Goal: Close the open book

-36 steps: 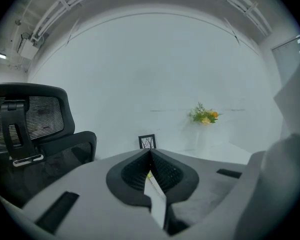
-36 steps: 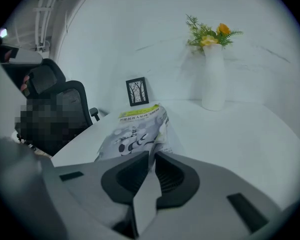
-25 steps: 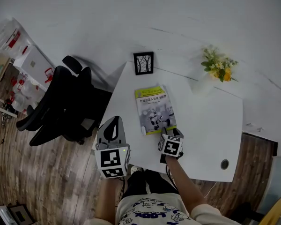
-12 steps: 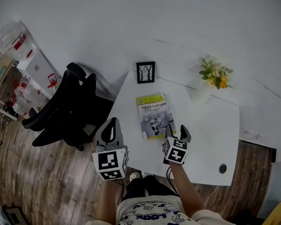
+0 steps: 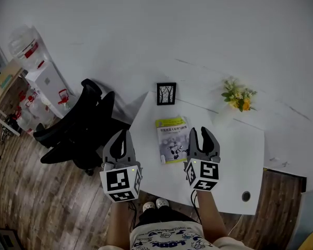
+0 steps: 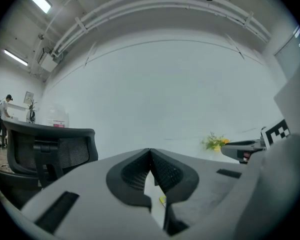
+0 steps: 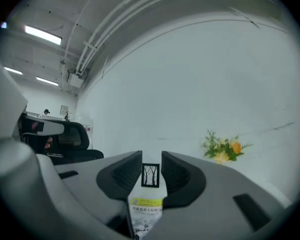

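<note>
Above the table (image 5: 235,155), right hand-held gripper (image 5: 200,133), jaws half-open, closing, empty

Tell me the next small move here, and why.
I'd likely just park both claws. The book already lies shut, cover up, on the table. The left claw is shut, the right claw is closing on nothing, and both are off it.
</note>
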Demonstrator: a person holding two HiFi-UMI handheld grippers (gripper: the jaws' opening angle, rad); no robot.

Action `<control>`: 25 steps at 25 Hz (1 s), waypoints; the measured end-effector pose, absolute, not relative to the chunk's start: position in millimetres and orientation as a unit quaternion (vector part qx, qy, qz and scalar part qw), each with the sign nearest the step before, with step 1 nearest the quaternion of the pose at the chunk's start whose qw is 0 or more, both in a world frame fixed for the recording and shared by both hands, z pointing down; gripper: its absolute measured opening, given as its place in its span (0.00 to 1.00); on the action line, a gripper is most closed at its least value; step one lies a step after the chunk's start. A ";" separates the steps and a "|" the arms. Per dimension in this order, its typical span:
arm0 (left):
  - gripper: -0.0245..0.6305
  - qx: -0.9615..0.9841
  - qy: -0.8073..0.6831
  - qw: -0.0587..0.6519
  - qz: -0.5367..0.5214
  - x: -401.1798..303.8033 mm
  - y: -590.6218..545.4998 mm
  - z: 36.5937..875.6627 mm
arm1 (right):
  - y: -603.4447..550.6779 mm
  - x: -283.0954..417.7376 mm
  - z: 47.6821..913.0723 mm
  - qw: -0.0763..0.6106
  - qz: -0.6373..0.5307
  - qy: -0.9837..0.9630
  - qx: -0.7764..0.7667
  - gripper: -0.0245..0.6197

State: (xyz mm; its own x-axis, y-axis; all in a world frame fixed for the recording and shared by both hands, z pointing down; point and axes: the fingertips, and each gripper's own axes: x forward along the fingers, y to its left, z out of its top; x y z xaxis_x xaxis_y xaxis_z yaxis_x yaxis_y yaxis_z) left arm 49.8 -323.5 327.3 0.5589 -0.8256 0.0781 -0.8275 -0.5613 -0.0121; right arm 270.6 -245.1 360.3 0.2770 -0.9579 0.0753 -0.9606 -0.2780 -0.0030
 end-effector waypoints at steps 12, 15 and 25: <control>0.07 0.877 -0.481 -0.006 0.014 36.7 -322.6 295.8 | -241.1 261.9 315.7 0.007 -0.019 -0.606 0.795 0.11; 0.07 0.877 -0.481 -0.008 0.013 36.5 -322.2 292.0 | -241.7 260.2 310.3 0.011 -0.033 -0.604 0.796 0.10; 0.07 0.877 -0.480 -0.009 0.009 40.4 -320.2 287.4 | -244.8 252.3 299.4 0.005 -0.039 -0.618 0.785 0.08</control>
